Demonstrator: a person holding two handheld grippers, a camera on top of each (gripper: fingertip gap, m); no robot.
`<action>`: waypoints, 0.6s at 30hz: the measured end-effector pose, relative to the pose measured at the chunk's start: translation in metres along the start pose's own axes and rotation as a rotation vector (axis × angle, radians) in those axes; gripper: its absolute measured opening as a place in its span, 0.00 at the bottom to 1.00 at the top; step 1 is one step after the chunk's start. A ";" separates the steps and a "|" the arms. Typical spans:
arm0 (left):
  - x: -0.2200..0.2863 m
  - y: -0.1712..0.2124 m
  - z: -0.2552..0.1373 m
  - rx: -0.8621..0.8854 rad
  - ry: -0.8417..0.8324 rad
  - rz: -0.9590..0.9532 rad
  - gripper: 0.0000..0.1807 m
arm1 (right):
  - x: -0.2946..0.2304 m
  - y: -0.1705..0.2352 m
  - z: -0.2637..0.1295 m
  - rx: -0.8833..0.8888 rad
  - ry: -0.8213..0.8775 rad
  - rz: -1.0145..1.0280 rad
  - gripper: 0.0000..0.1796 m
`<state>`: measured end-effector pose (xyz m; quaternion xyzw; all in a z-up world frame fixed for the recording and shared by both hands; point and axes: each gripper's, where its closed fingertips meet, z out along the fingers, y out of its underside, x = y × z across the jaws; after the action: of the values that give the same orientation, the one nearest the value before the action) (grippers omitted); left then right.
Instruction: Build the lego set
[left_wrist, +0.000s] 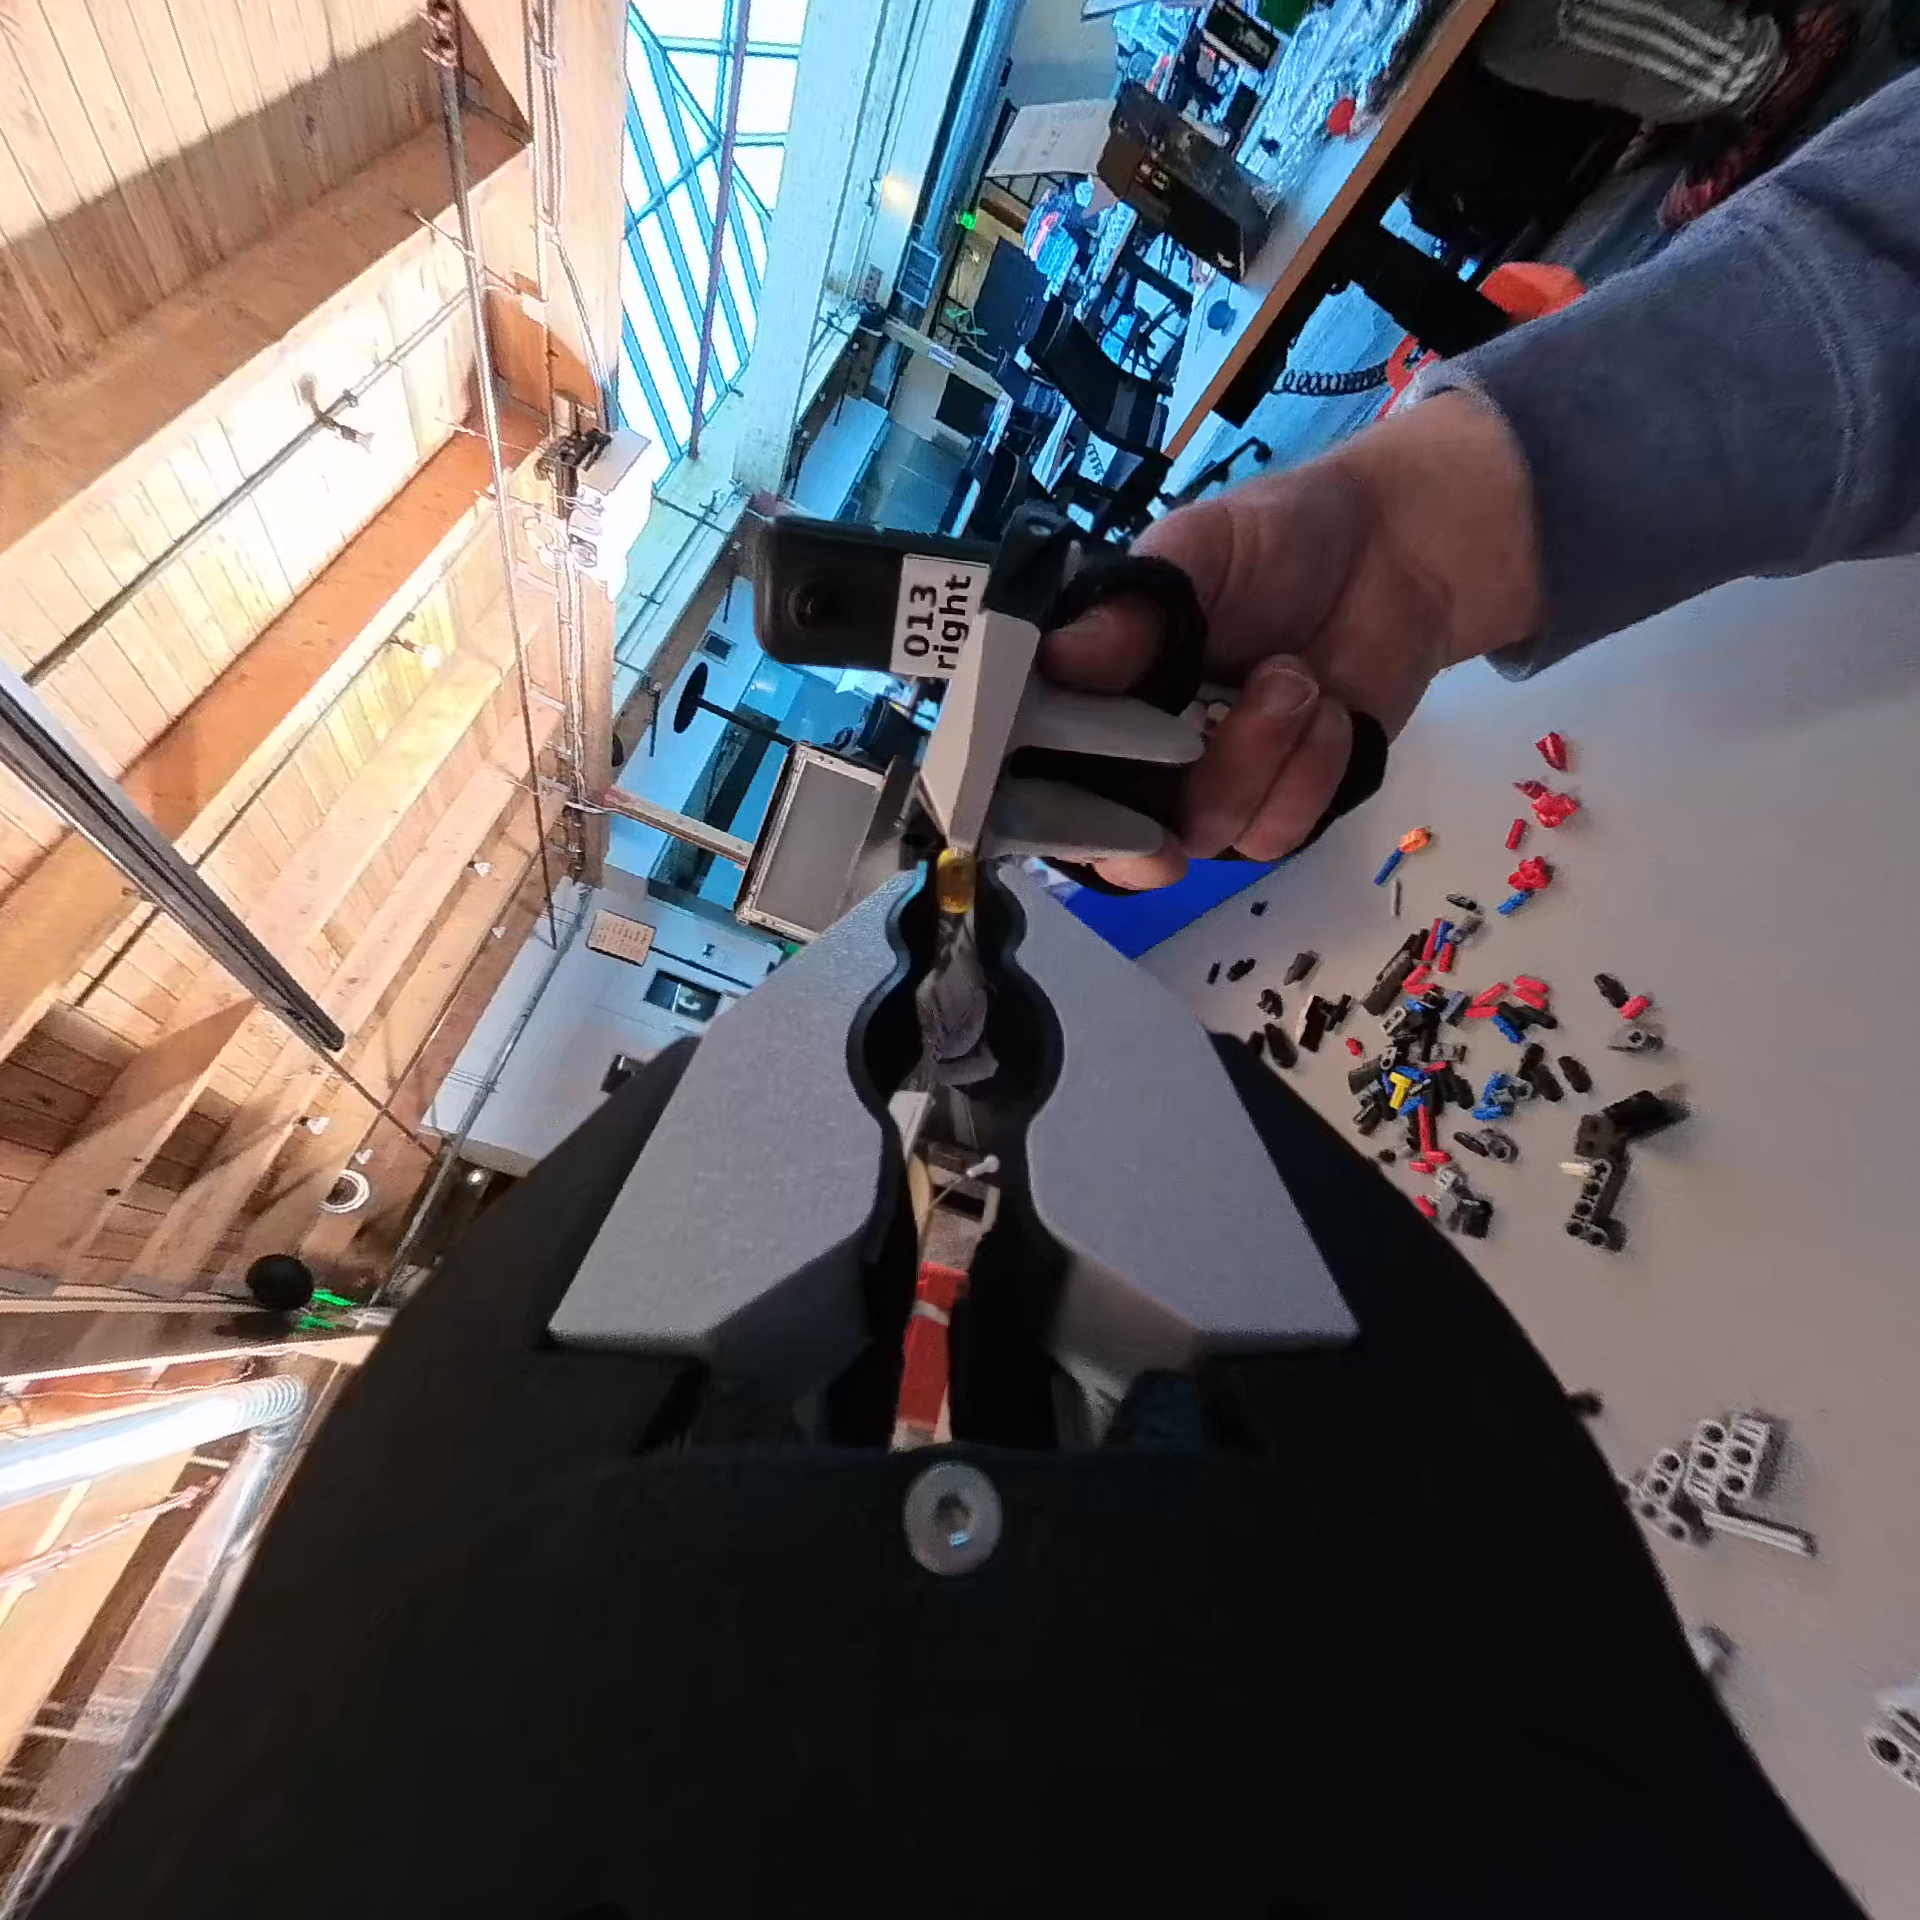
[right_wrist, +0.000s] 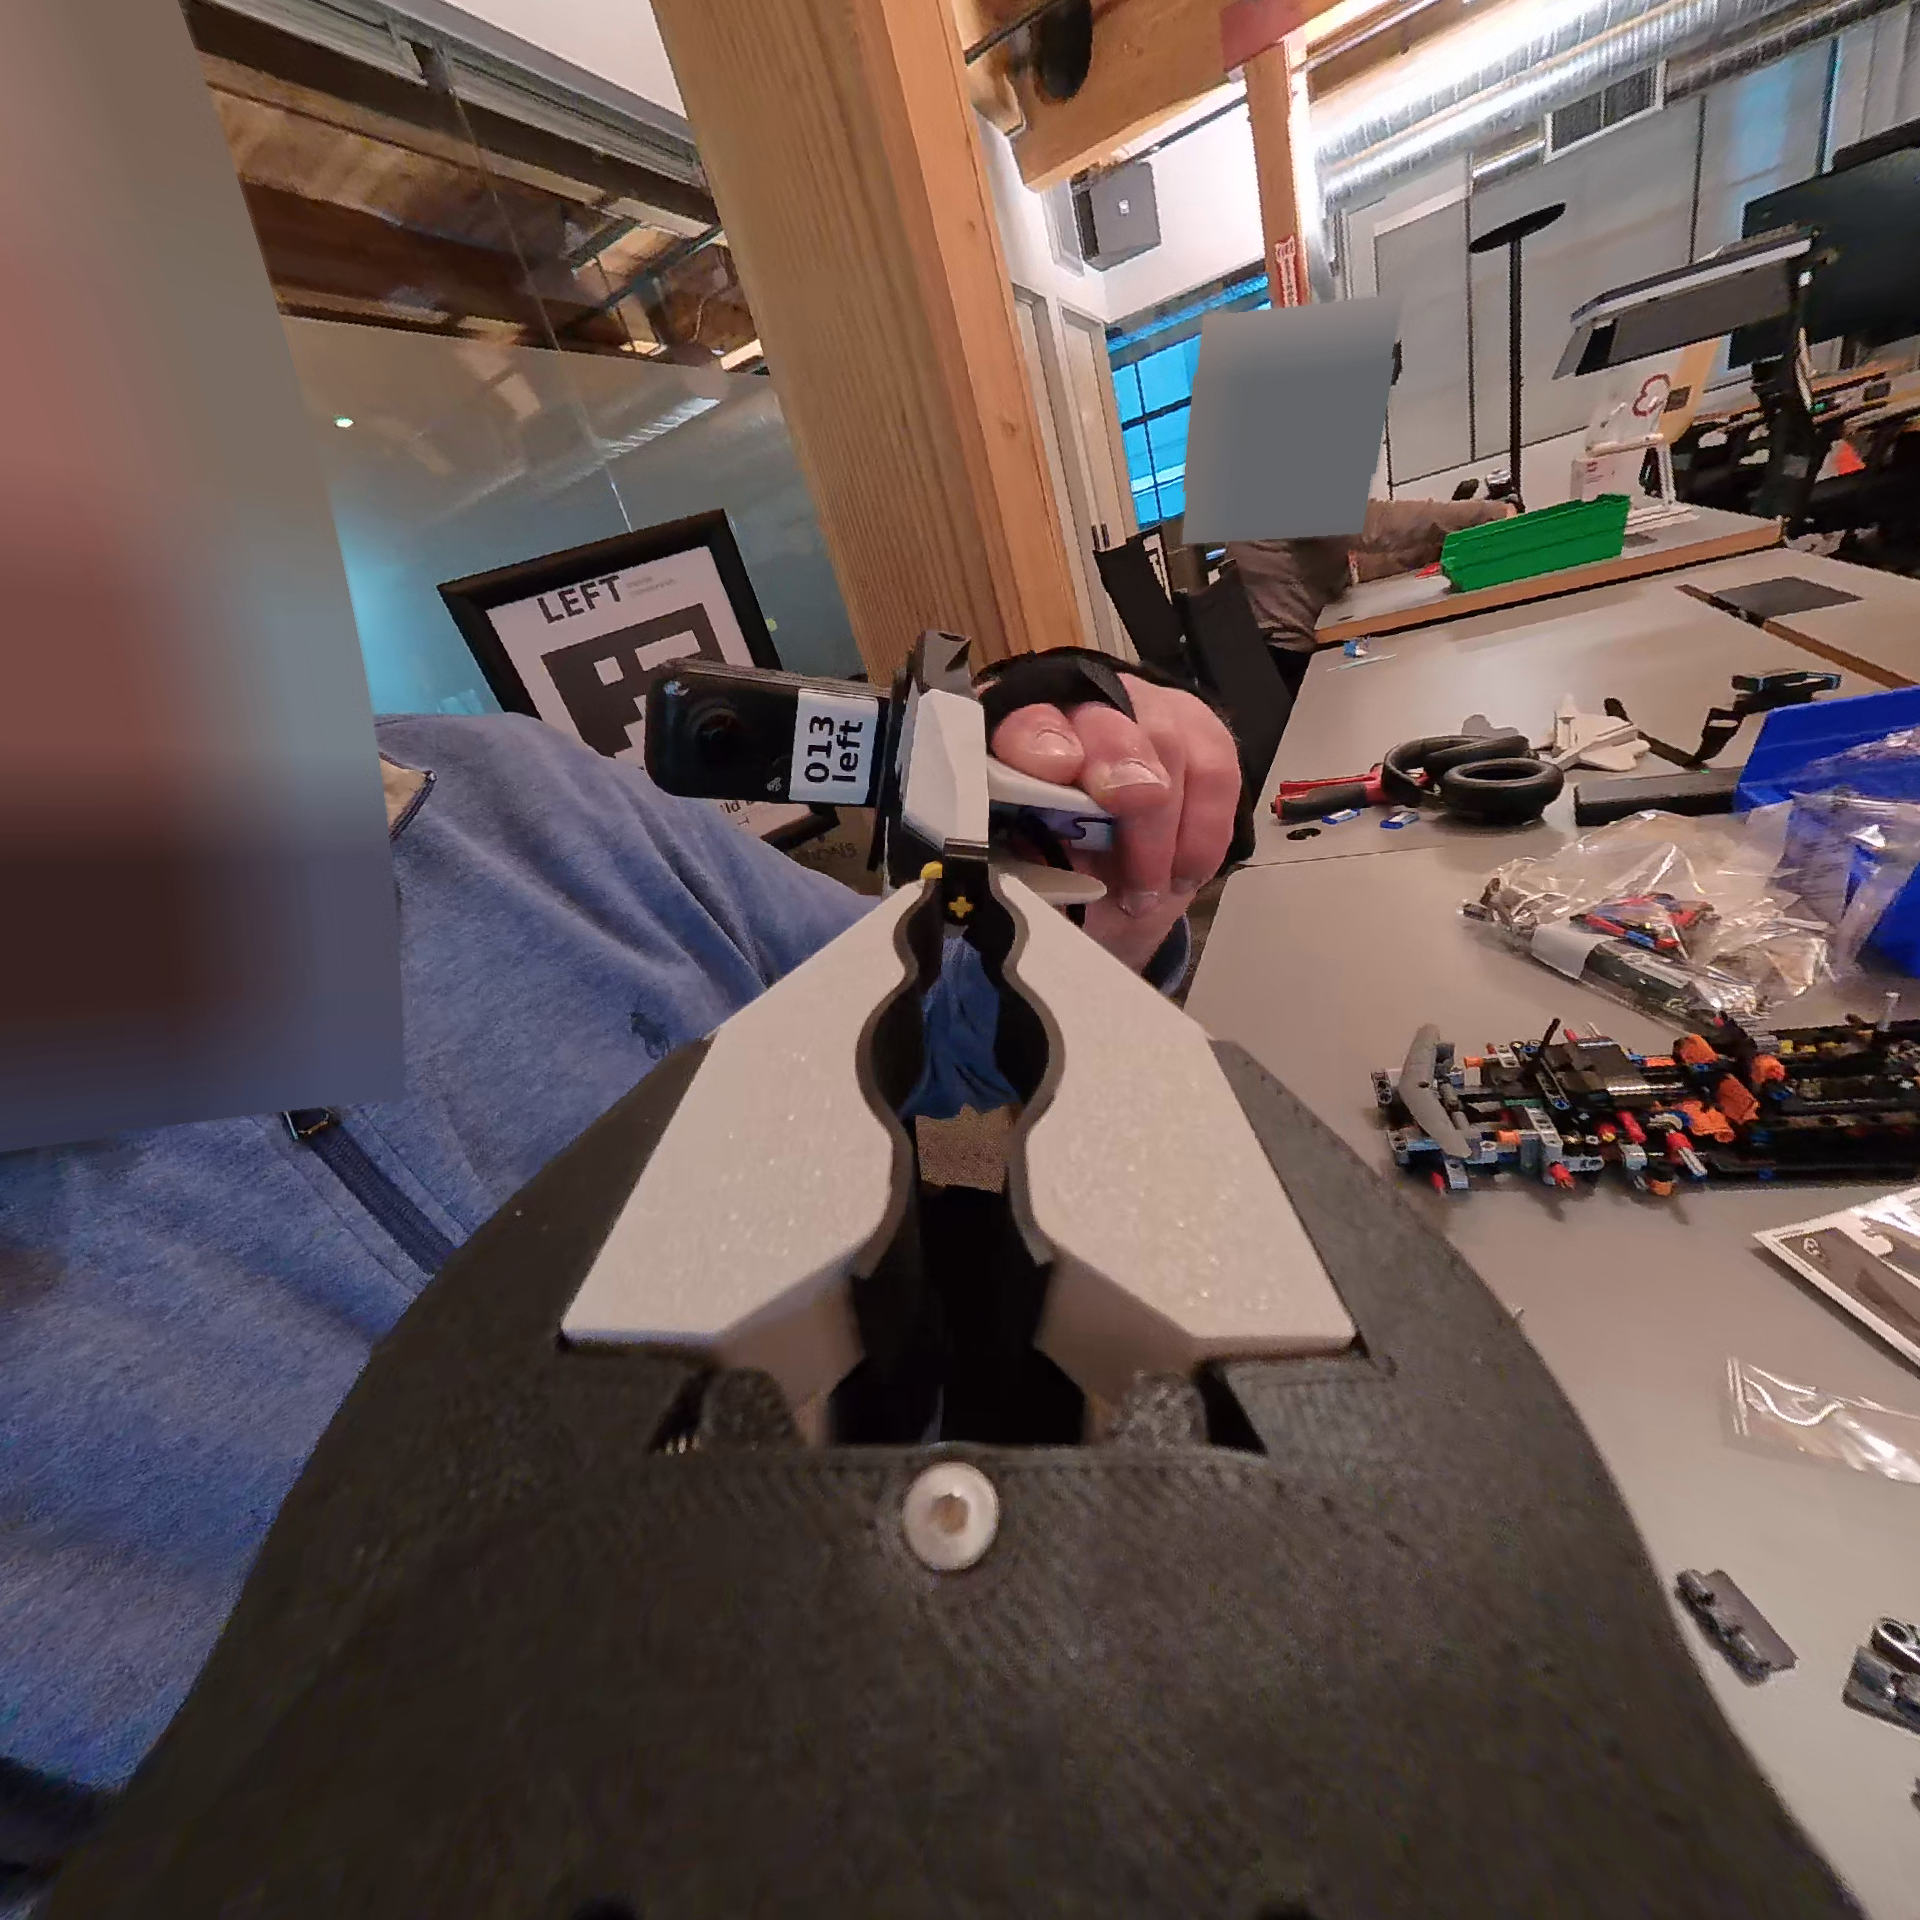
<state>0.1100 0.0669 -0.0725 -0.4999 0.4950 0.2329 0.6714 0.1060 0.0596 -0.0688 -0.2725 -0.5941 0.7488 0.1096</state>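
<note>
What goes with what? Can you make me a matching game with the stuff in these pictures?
Things:
1. half-built lego model
2. long bin
3. headphones
4. loose lego pieces

Descriptions:
A. green, on the far table
B. black, lying flat behind the plastic bags
C. scattered red, blue and black on the grey table
D. black and orange, on the table right of the gripper

Pairs: 1-D, 2-A, 3-B, 4-C
</note>
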 end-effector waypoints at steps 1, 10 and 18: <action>0.002 0.001 -0.002 -0.011 0.006 0.006 0.03 | 0.000 0.002 0.001 -0.002 -0.003 0.003 0.02; 0.009 0.005 -0.013 -0.023 0.043 -0.025 0.03 | 0.001 0.013 0.010 -0.013 -0.020 -0.004 0.02; 0.015 0.004 -0.015 -0.035 0.076 0.012 0.02 | -0.001 0.019 0.011 -0.025 -0.019 0.006 0.01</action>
<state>0.1061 0.0519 -0.0876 -0.5173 0.5190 0.2261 0.6418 0.1038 0.0450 -0.0847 -0.2686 -0.6037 0.7441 0.0983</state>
